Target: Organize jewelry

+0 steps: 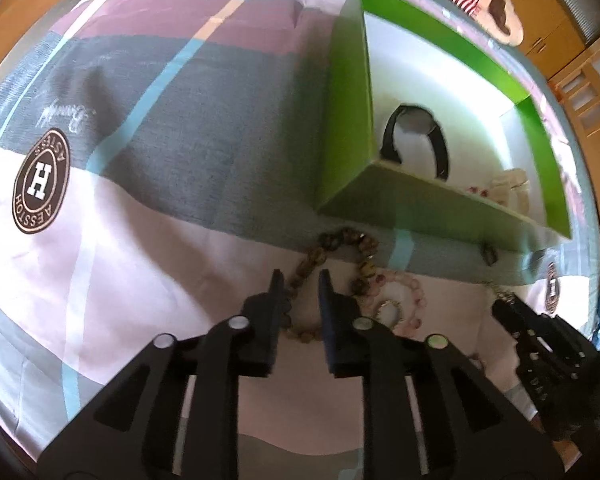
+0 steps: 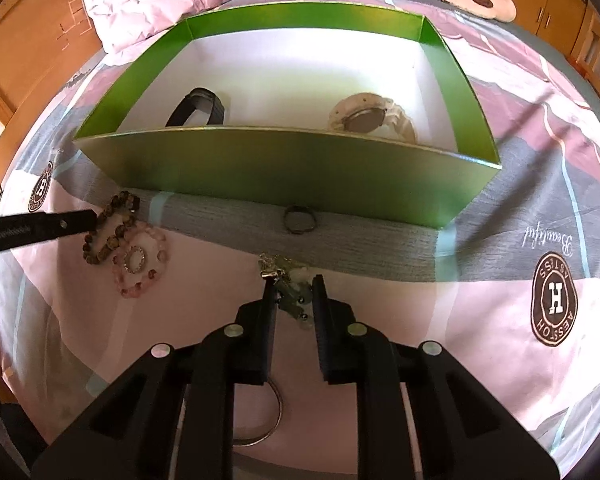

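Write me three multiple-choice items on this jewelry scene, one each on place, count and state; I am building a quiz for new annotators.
1. Where does the small dark metal ring lie?
A. inside the box
B. on the bedspread just in front of the box
C. on the pillow

2. How many watches lie in the green cardboard box?
A. none
B. two
C. four

3. How do the right gripper's jaws stand?
A. apart around the pale green charm cluster
B. shut on the ring
C. inside the box

Answers: 1 B, it rests on the grey stripe before the front wall; 2 B, a black strap watch and a cream watch; 3 A, a gap shows on either side of the charms.
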The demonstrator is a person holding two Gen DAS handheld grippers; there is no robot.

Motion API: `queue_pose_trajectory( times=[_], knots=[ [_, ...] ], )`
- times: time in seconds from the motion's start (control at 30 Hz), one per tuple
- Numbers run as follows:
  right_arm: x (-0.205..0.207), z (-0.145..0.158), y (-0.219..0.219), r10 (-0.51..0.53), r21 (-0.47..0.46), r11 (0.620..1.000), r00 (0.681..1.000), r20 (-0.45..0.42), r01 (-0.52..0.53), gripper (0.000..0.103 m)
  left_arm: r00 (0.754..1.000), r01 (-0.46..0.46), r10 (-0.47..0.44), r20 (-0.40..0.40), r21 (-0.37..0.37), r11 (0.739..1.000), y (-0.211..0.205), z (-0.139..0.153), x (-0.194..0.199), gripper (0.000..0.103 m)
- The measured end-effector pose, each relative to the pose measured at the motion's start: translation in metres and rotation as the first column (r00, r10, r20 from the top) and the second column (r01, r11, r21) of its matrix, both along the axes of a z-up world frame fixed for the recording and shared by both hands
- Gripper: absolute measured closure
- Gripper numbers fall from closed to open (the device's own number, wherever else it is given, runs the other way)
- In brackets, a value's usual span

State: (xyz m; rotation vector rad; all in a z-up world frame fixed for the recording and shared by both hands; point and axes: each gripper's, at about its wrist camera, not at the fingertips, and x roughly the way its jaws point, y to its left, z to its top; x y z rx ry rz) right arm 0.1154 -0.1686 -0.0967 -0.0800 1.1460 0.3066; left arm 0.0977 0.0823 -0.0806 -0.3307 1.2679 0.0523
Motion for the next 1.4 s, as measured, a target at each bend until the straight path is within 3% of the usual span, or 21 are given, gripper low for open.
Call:
queue_pose_trajectory(
  times=[0.13, 0.2, 0.3, 0.4, 0.47, 0.63, 0.73, 0.83, 0.9, 1.1, 1.4],
  knots=[
    [-0.002, -0.002, -0.01, -0.012, 0.017, 1.0, 1.0, -0.017, 0.013, 0.085, 1.0, 0.029, -0.029, -0.007, 0.044, 0.999, -0.011, -0.008, 0.004, 0.065],
    [0.0, 0.0, -0.01, -0.014, 0.018, 1.0, 1.0, -0.013, 0.014, 0.085, 0.999, 0.045, -0.045, -0.004, 0.083, 0.995, -0.017, -0.008, 0.005, 0.065],
    [0.0, 0.002, -0.012, -0.017, 0.024, 1.0, 1.0, -0.008, 0.018, 0.085, 0.998, 0.055, -0.057, 0.008, 0.144, 0.988, -0.023, -0.007, 0.005, 0.095],
    [-0.001, 0.005, -0.013, -0.018, 0.028, 0.999, 1.0, -0.001, 0.018, 0.085, 0.997, 0.053, -0.057, 0.054, 0.083, 0.995, -0.023, 0.005, 0.002, 0.095],
    [-0.004, 0.009, -0.013, -0.019, 0.027, 0.999, 1.0, 0.011, 0.019, 0.085, 0.991, 0.057, -0.067, 0.116, 0.085, 0.995, -0.025, 0.025, -0.002, 0.095],
    [-0.013, 0.031, -0.014, -0.011, 0.043, 0.999, 0.997, 0.079, 0.007, 0.085, 0.955, 0.055, -0.076, 0.288, 0.078, 0.995, -0.028, 0.072, -0.019, 0.095],
    [-0.019, 0.049, -0.017, -0.008, 0.073, 0.997, 0.986, 0.165, -0.004, 0.085, 0.917, 0.05, -0.103, 0.384, 0.146, 0.988, -0.035, 0.095, -0.025, 0.095],
    [-0.025, 0.063, -0.02, -0.007, 0.106, 0.994, 0.968, 0.249, -0.02, 0.085, 0.88, 0.045, -0.11, 0.462, 0.149, 0.988, -0.036, 0.112, -0.027, 0.095],
    [-0.026, 0.072, -0.019, -0.014, 0.126, 0.992, 0.96, 0.28, -0.022, 0.085, 0.869, 0.042, -0.112, 0.482, 0.153, 0.987, -0.038, 0.116, -0.027, 0.095],
    [-0.023, 0.084, -0.019, -0.027, 0.144, 0.989, 0.956, 0.291, -0.016, 0.085, 0.868, 0.035, -0.113, 0.483, 0.168, 0.985, -0.039, 0.117, -0.03, 0.095],
    [-0.032, 0.099, -0.017, -0.045, 0.143, 0.99, 0.938, 0.344, -0.004, 0.085, 0.835, -0.008, -0.118, 0.538, 0.225, 0.974, -0.044, 0.129, -0.039, 0.095]
  ],
)
